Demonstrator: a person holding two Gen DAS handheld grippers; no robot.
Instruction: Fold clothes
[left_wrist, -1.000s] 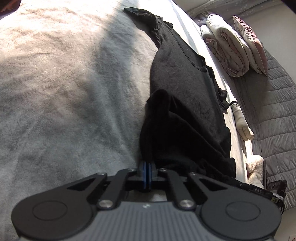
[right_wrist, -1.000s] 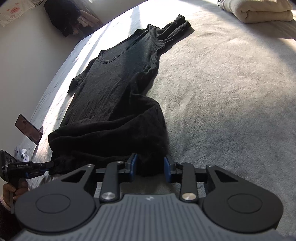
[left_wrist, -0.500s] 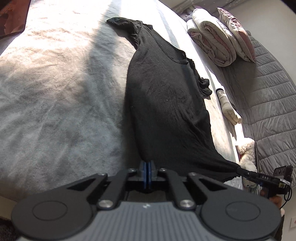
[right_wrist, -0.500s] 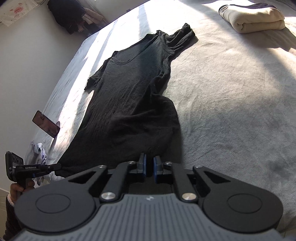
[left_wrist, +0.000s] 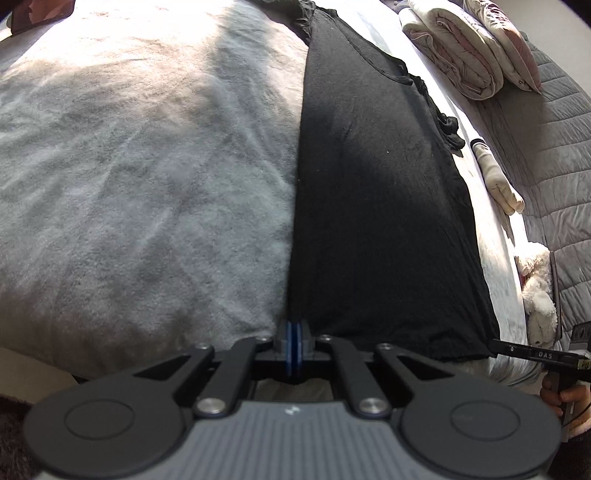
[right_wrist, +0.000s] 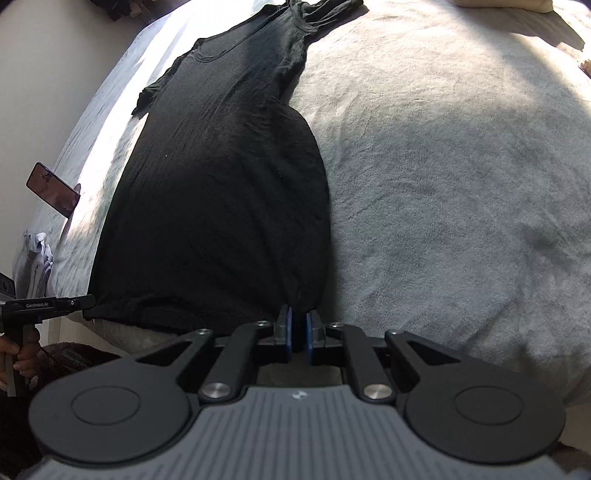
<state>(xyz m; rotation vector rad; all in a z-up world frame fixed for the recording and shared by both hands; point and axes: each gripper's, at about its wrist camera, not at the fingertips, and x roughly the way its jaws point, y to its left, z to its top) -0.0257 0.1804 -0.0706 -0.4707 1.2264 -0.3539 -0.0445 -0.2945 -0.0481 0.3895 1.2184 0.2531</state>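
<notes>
Fingers (left_wrist: 294, 334) of the left gripper (left_wrist: 294, 343) are pinched shut on one hem corner of the black T-shirt (left_wrist: 376, 206). The right gripper (right_wrist: 298, 334), having just been closing, clamps the other, so the hem is drawn taut.

On the bed (left_wrist: 140, 177) the shirt lies flat lengthwise, collar far from the hem, likely smoothed for folding. Folded bedding (left_wrist: 454, 48) sits beyond the collar; a phone (right_wrist: 53, 189) lies beside the shirt's edge.

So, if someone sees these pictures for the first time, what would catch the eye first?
First the black T-shirt, stretched long and flat on the grey blanket, its hem nearest the cameras. The left hand-held gripper and the right hand-held gripper each pinch one hem corner. Next, the folded bedding stacked at the far right in the left wrist view.
</notes>
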